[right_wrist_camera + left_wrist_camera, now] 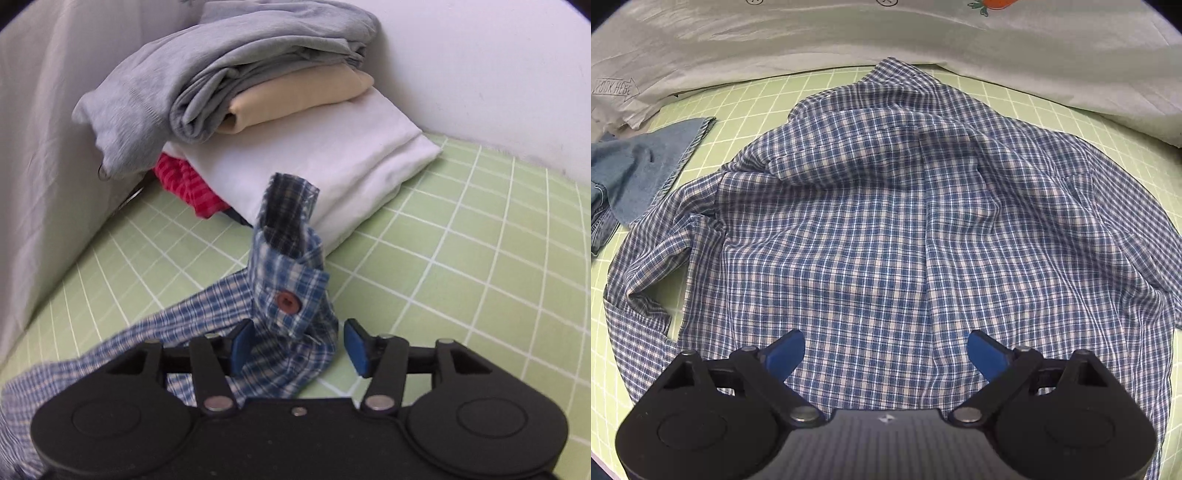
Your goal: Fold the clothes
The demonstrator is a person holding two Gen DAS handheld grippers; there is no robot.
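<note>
The checked shirt [886,221] lies spread on the green desk [1052,107] under the open left gripper [885,354], and its cuff [291,295] stands between the parted fingers [242,349] of the right gripper [297,347], so the sleeve may slip away unfolded.

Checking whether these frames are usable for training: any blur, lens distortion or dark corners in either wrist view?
Left wrist view: the plaid shirt is sharp; the green grid mat bows from fisheye distortion, and the corners are dark. Right wrist view: the shirt cuff and folded stack are fairly crisp; the sleeve at lower left smears, and the grid lines curve.
</note>
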